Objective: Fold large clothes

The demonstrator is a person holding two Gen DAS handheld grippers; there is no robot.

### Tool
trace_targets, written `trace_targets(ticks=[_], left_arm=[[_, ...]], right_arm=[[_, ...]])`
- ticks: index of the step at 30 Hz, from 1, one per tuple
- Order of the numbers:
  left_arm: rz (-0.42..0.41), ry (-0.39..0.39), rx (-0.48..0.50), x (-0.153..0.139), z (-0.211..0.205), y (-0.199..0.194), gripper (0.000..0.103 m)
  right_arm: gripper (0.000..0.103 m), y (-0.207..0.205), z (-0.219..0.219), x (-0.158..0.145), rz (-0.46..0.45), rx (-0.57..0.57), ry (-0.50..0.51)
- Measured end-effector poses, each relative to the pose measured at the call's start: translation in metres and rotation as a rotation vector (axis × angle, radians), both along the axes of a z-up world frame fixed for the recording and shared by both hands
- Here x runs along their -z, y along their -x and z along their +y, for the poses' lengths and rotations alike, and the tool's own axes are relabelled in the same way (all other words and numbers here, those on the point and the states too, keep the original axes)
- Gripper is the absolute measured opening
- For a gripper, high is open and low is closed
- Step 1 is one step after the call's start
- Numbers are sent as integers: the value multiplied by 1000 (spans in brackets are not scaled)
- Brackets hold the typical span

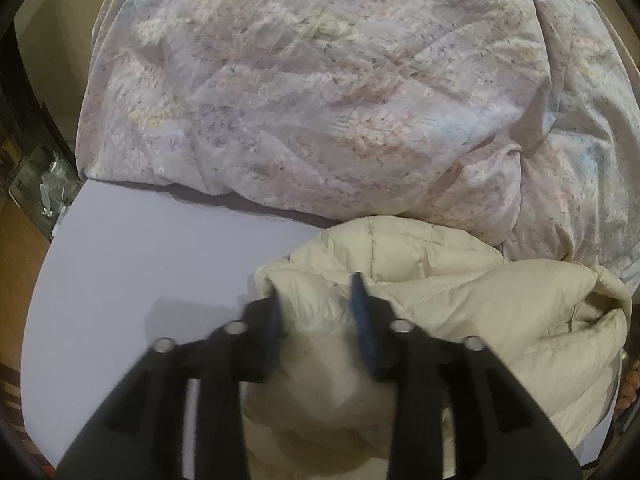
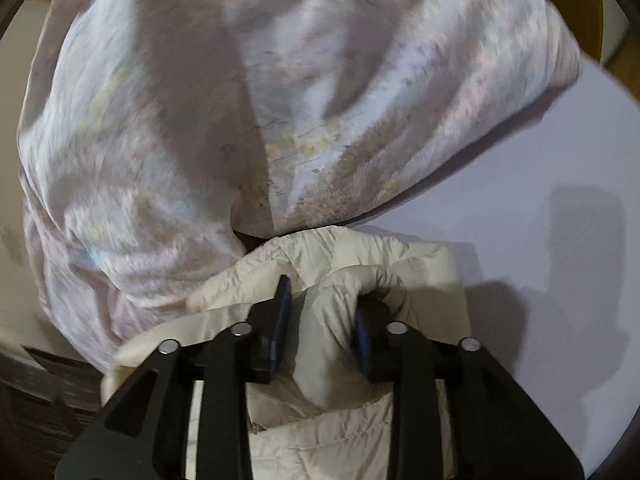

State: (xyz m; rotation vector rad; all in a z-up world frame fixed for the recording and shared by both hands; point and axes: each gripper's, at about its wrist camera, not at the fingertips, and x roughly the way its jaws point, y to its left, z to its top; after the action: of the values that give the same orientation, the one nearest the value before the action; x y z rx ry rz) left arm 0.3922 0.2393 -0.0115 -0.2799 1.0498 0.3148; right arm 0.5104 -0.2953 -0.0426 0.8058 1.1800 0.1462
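Both grippers, left (image 1: 316, 312) and right (image 2: 320, 312), clamp bunched folds of the jacket (image 1: 460, 300), heaped at the bed's (image 1: 140, 260) near edge beside the duvet (image 1: 320, 100); folding looks barely begun.

Your left gripper (image 1: 316, 300) points forward and down, its blue-padded fingers (image 1: 362, 316) spread partway and pressed against a puffy fold of the cream jacket (image 1: 460, 304) between them. Your right gripper (image 2: 322, 312) sits the same way, its fingers (image 2: 280, 316) clamping another bunched fold.
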Motion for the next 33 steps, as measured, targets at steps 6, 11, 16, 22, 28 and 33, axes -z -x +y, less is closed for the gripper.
trace_targets(ticks=[6,11,16,22,28,33], left_arm=[[-36,0,-32,-8,10,0,79],[-61,50,-50,-19,22,6,79],[-85,82,-29,-33,20,25,81],[-82,88,-1,-47,9,55,84],[-71,102,44,-53,-12,77,86],[-31,68,91,-38,-43,62,87]], right_arm=[[80,6,-35,-10,-13,74,-151],[85,18,-58,-34,-73,105,-74],[84,31,-48,-56,-113,-8,39],[84,57,-14,-73,-139,-176,135],[84,74,34,-74,-155,-315,246],[84,76,69,-62,-179,-356,319]])
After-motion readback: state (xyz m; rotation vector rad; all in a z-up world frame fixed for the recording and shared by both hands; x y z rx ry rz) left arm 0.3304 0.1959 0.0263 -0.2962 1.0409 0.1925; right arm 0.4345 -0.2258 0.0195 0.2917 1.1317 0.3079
